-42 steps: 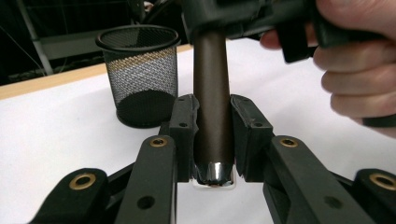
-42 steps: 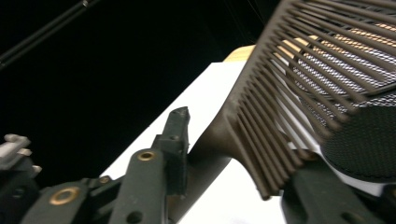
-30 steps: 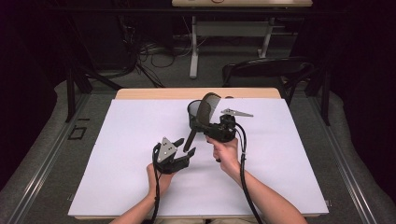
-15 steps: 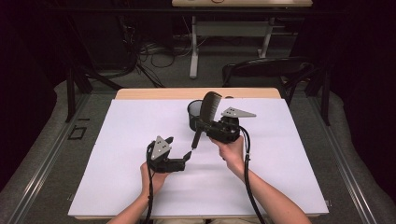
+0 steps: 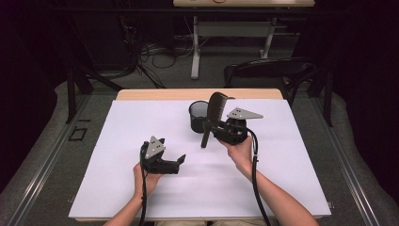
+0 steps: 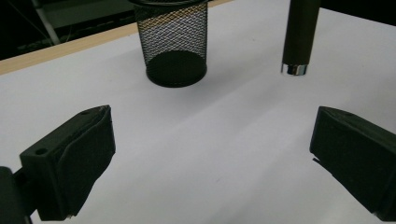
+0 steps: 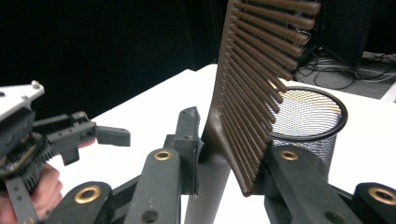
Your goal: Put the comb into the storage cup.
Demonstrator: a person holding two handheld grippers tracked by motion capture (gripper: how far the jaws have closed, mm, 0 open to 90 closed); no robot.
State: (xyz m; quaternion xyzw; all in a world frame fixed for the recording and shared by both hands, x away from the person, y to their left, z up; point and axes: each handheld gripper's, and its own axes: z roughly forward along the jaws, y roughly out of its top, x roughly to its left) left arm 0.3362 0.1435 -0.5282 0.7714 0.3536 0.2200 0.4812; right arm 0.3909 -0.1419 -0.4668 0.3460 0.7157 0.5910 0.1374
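Observation:
A brown hairbrush (image 5: 216,107) stands upright over the white table sheet, bristle head up and handle (image 6: 299,37) hanging down. My right gripper (image 5: 210,126) is shut on the hairbrush (image 7: 252,93) where head meets handle. Just behind it sits a black mesh cup (image 5: 198,117), seen close up as the cup (image 6: 175,42) and under the bristles as the cup (image 7: 313,116). My left gripper (image 5: 172,150) hovers low to the front left of the handle; its jaws have just been opening and stand wide apart with nothing between them, its fingers (image 6: 79,158) over bare sheet.
The white sheet (image 5: 117,141) covers most of the wooden table, whose far edge (image 5: 155,94) shows behind the cup. A dark chair (image 5: 268,70) and desk legs with cables stand beyond the table. Grey floor runs along both sides.
My left gripper has drawn back to the left and toward the person, away from the brush handle, and its jaws have spread wider. The right gripper and brush have stayed put.

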